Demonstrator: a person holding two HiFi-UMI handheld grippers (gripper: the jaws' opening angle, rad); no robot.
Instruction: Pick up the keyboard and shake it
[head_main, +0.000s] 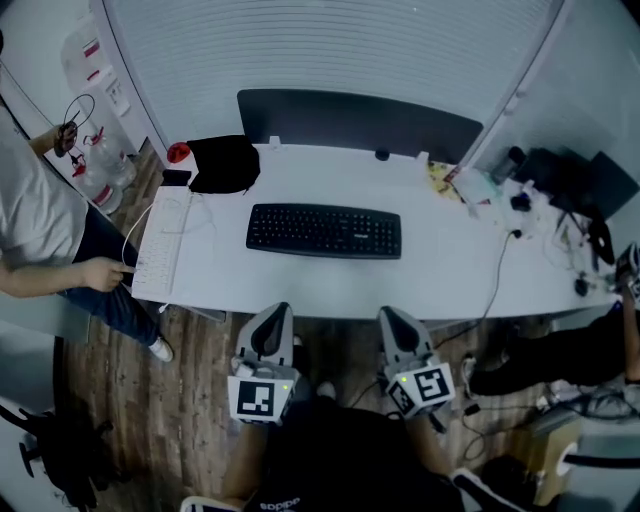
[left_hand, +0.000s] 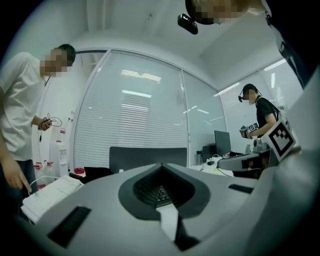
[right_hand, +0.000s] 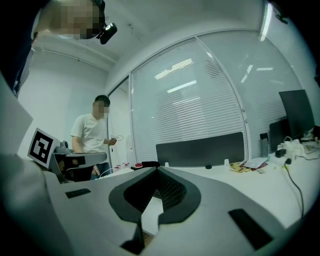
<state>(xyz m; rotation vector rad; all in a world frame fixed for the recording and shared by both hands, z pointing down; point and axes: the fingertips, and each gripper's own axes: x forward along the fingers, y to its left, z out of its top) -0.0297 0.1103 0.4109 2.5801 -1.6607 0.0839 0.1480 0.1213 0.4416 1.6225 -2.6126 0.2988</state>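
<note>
- Two grey hand-held tools, left gripper (head_main: 271, 312) and right gripper (head_main: 396, 316), sit at the near table edge. Both have jaws pressed together with nothing pinched.
- Gripper views: own jaws block most of the keyboard, and only a few keys show through the notch.
- Flat black plastic keyboard (head_main: 324, 231) lies mid white table (head_main: 450, 265), untouched.

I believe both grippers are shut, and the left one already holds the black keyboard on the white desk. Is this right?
Not quite: the left gripper holds nothing. The head view shows it shut short of the near edge of the white desk, apart from the black keyboard. The right gripper is shut.
</note>
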